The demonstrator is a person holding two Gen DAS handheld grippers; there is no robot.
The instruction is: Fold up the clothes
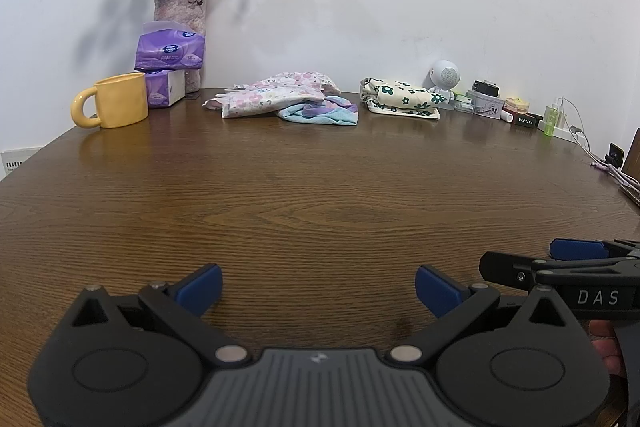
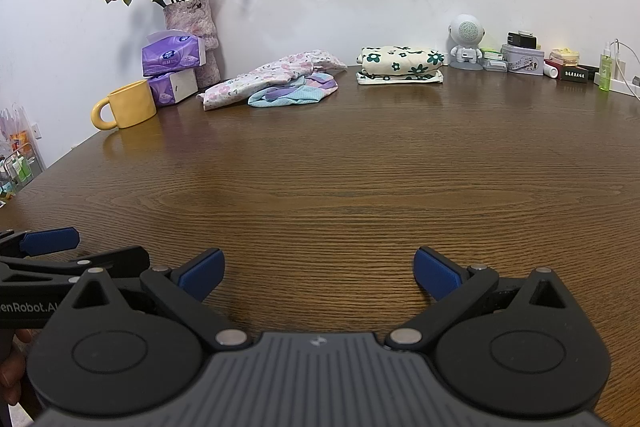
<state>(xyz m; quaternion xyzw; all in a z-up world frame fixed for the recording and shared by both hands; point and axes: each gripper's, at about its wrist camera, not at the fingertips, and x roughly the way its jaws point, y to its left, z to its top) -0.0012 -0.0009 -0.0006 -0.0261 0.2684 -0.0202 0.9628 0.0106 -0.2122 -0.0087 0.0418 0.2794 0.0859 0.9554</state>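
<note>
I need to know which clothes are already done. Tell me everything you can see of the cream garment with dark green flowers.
The cream garment with dark green flowers looks like soft cotton, folded into a neat rectangular stack of layers. It lies flat at the far edge of the wooden table, near the wall, apart from the loose pink floral clothes to its left. A white robot-shaped speaker stands just right of it. Neither tool touches it.

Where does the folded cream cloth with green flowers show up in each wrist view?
Left wrist: folded cream cloth with green flowers, far table edge, right of centre.
Right wrist: same cloth, far edge, right of centre.
Shared landmark: small white round-headed robot figure just to its right.
</note>
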